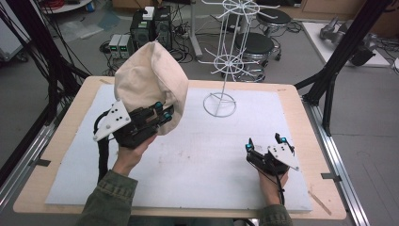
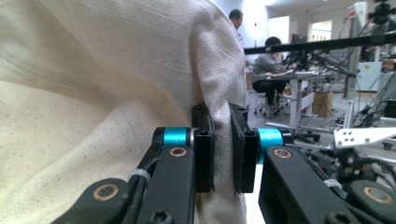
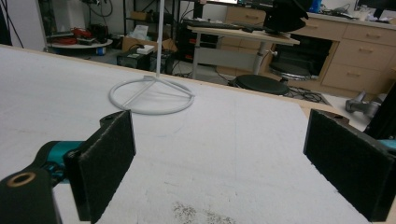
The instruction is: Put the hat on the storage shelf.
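Step in hand: judged to be carrying the hat (image 1: 149, 80) toward the rack (image 1: 230, 56), most likely to hang it on one of the wire arms.
Left hand-held gripper (image 1: 163, 113): jaws closed on a fold of the hat's edge; in the left gripper view the cloth (image 2: 212, 93) is pinched between both pads and runs upward from them.
Right hand-held gripper (image 1: 265, 142): jaws wide apart, nothing between them, low over the worktop (image 1: 202, 155) at the person's right, well apart from the hat.
Hat position: lifted clear of the worktop, left of the rack, not touching it.
Hat appearance: cream woven cloth, soft, crown bulging up and away from the grip; no stiff form visible, so it will likely sag and swing.
Procedure: keep the pinch firm; raise the hat above the chosen arm, then lower the open side over the arm tip.
Support: bring the right hand-held gripper in to spread or steady the free edge if it folds shut.
Risk: the rack's ring base (image 3: 152, 94) looks light; a sideways push may tip it.
Release: open the left jaws only once the hat's weight rests on the arm.
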`<action>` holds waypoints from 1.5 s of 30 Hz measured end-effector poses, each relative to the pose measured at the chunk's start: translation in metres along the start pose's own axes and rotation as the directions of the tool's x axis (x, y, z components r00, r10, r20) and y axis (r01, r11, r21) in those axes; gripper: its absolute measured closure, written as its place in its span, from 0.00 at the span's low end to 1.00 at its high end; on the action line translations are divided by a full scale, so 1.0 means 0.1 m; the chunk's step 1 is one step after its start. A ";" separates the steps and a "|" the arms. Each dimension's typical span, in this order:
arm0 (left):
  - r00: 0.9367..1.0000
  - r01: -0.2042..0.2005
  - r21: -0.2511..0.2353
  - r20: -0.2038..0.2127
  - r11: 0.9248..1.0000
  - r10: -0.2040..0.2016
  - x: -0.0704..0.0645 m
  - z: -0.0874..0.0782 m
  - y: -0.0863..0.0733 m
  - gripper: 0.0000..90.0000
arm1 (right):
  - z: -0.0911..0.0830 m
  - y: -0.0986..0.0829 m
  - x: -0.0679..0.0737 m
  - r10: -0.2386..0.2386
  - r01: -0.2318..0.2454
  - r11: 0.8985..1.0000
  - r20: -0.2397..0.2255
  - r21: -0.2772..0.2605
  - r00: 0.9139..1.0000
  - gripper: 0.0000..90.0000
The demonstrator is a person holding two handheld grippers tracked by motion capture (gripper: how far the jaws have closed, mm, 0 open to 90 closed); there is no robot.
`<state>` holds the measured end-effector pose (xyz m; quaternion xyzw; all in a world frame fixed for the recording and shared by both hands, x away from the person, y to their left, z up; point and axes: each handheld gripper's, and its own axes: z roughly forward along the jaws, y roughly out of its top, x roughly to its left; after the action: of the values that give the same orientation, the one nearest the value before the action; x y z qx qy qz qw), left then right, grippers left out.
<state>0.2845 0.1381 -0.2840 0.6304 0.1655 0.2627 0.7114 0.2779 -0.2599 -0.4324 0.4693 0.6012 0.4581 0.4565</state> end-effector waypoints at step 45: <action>0.991 -0.067 -0.074 0.110 0.995 0.075 0.23 1.34 0.92 0.91 | 0.02 0.03 0.06 0.028 -0.029 0.999 -0.066 -0.015 0.997 0.09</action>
<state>0.3639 0.0496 -0.1712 0.6245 0.0934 0.2575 0.7315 0.2796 -0.2537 -0.4307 0.4590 0.6055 0.4843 0.4337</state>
